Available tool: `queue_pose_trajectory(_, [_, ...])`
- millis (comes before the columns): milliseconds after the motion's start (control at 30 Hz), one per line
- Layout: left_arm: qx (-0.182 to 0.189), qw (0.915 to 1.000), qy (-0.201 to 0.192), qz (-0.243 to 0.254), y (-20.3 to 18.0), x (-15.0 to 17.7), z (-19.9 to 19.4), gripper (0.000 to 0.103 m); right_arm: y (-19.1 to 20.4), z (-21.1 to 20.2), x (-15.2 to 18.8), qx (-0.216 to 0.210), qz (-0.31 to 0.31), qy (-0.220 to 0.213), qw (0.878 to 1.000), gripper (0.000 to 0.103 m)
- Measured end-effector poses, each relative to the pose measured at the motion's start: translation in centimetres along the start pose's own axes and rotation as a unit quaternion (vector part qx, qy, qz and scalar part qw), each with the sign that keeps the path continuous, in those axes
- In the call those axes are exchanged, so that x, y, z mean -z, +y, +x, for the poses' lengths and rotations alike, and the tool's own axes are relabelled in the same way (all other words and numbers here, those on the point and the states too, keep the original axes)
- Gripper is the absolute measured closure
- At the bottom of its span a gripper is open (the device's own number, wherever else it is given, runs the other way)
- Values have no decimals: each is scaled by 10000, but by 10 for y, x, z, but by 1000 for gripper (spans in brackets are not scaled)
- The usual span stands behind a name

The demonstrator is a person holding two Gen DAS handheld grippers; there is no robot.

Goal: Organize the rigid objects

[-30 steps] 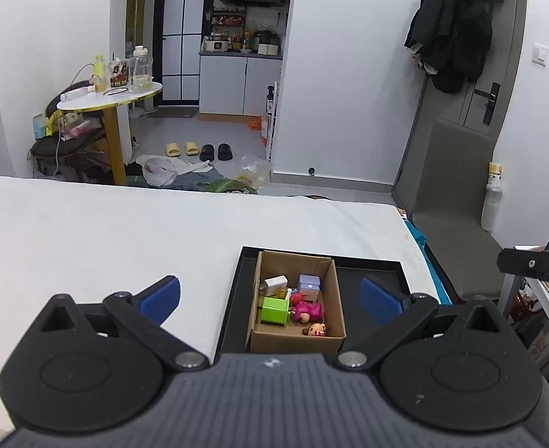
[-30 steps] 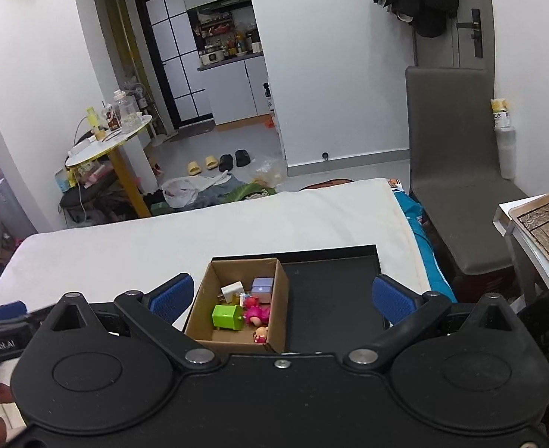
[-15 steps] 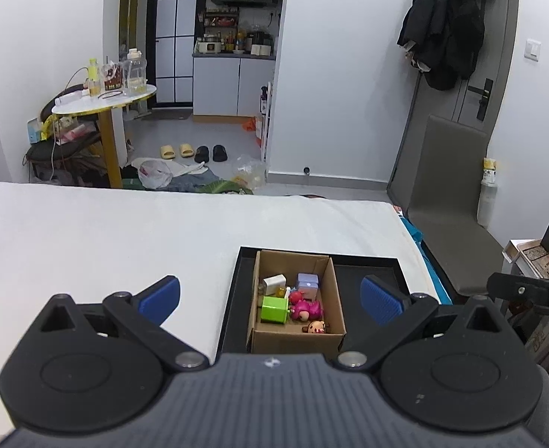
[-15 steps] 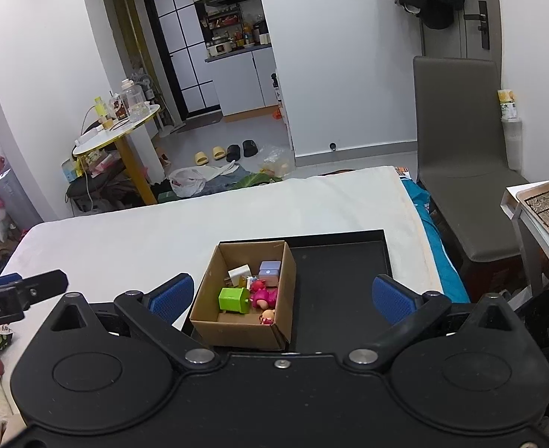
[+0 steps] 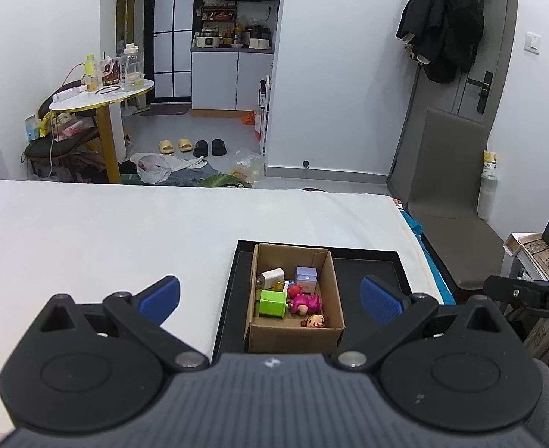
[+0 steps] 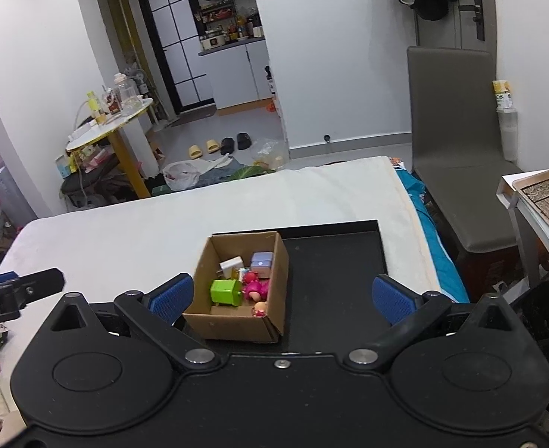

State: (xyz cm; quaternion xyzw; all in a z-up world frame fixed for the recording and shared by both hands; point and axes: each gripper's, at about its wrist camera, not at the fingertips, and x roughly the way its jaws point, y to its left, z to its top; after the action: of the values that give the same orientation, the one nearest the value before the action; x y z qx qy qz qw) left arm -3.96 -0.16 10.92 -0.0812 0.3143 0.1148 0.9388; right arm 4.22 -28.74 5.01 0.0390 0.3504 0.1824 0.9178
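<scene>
An open cardboard box [image 5: 332, 291] [image 6: 280, 267] stands on the left side of a black tray [image 5: 367, 265] [image 6: 334, 257] on a white bed. Inside lie a green block [image 5: 272, 303] [image 6: 225, 292], a white charger [image 5: 273, 278], a lilac cube [image 5: 306, 275] [image 6: 261, 261], a pink doll [image 5: 304, 300] [image 6: 255, 288] and a small doll head [image 5: 314, 321]. My left gripper [image 5: 270, 295] is open and empty, held above and before the box. My right gripper [image 6: 281, 295] is open and empty, also short of the box.
The white bed [image 5: 106, 231] spreads left of the tray. A grey chair [image 6: 457, 142] stands past the bed's right edge. A side table with papers [image 6: 543, 194] is at far right. A round table [image 5: 99, 97] and floor clutter lie beyond the bed.
Both grippers have risen and pulled back a little, so the box and tray sit lower and smaller in view. Jaws stay open.
</scene>
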Motion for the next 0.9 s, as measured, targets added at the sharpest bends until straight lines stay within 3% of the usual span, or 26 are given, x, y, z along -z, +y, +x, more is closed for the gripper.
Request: queue_pose_trajectory(900, [181,9998,4,-58,2,0,-6,1,5,-3,0,79,-30,4,10000,0])
